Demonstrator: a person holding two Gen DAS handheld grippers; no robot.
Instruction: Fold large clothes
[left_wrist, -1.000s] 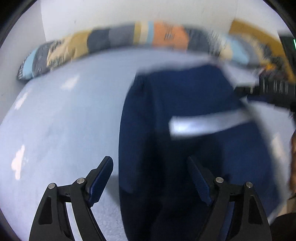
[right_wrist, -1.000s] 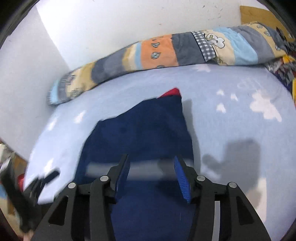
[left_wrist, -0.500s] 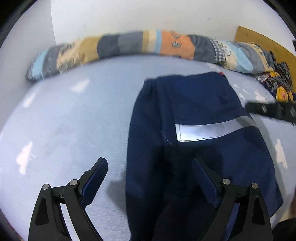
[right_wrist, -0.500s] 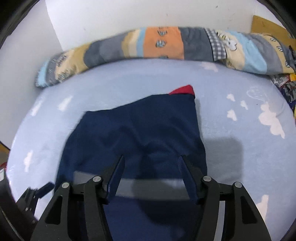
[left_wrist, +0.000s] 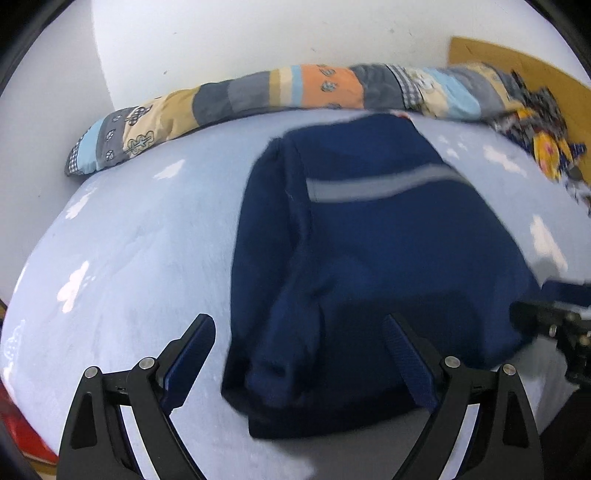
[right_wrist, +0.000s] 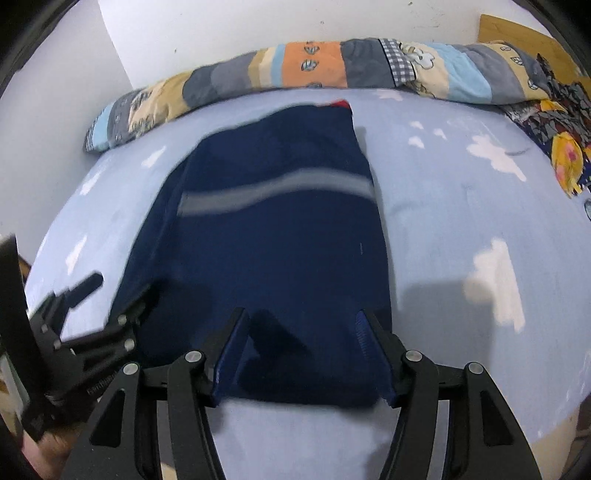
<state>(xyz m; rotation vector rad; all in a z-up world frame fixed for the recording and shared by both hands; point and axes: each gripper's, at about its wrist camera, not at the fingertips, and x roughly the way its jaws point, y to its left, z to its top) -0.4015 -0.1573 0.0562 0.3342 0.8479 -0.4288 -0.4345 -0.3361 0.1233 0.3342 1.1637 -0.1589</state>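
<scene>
Both pairs of jaws stand apart with nothing pinched between them: the left gripper (left_wrist: 299, 354) hangs spread wide over the near left edge of the navy garment (left_wrist: 369, 240), while the right gripper (right_wrist: 303, 354), whose jaws have just been widening with only loose cloth below and none clamped, hovers above the near hem. Compared with half a second ago, both tools have drawn back toward the near side of the bed, so more bare sheet shows below the hem and the whole bundle is now in view. That suggests a fold has been laid down and released, with the next one still to come. The garment lies flat on the pale blue sheet (right_wrist: 461, 206), near its middle. Its long axis runs from the near hem away toward the patchwork quilt (right_wrist: 314, 66), with a grey reflective stripe (right_wrist: 273, 192) lying across it.
</scene>
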